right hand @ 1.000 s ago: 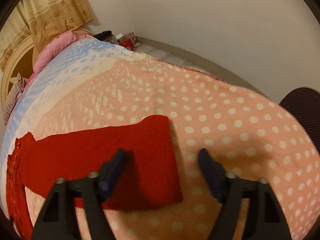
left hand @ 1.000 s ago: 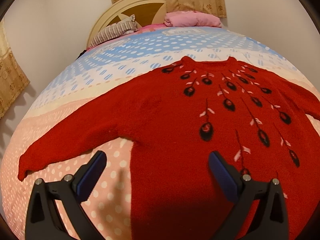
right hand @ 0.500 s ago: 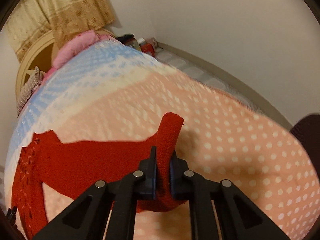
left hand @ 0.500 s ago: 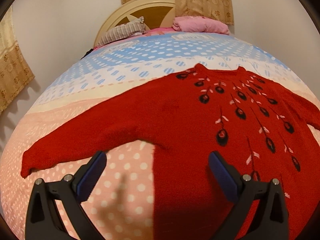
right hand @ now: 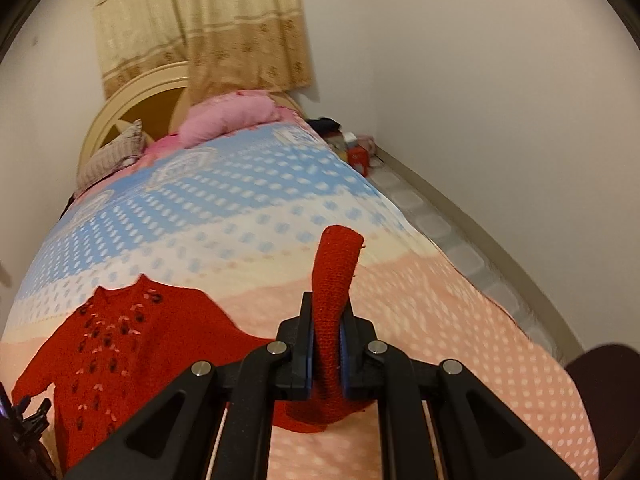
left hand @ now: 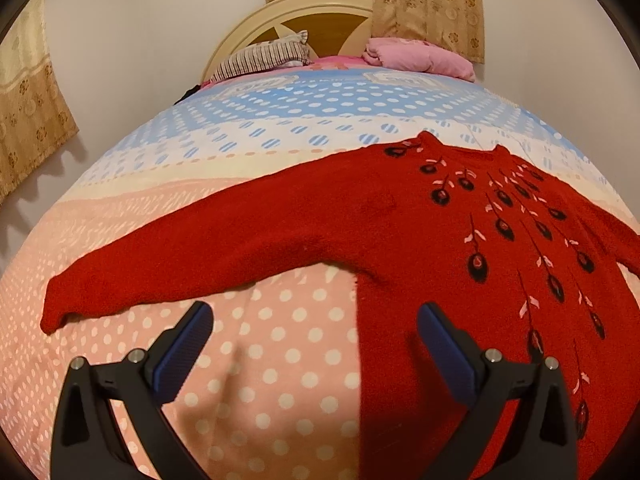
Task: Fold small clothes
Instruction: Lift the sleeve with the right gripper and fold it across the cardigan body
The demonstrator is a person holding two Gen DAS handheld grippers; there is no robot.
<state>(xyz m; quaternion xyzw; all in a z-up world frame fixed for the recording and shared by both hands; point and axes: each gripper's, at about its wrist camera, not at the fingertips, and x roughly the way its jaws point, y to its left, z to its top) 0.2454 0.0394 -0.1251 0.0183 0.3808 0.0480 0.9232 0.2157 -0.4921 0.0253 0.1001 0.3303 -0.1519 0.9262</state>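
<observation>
A red knit sweater with black and pink drop motifs lies flat, front up, on the polka-dot bedspread. Its left sleeve stretches out to the left. My left gripper is open and empty, hovering over the spread just below that sleeve, beside the sweater's left side edge. My right gripper is shut on the right sleeve's cuff, which sticks up between the jaws, lifted off the bed. The sweater's body shows at lower left in the right wrist view.
A striped pillow and pink pillow lie by the round headboard. Curtains hang behind. Small items, one red, sit on the floor between the bed's right edge and the wall. A dark object is at lower right.
My right gripper closed on the right sleeve cuff and raised it off the bed. My left gripper stayed open and shifted left, toward the left sleeve.
</observation>
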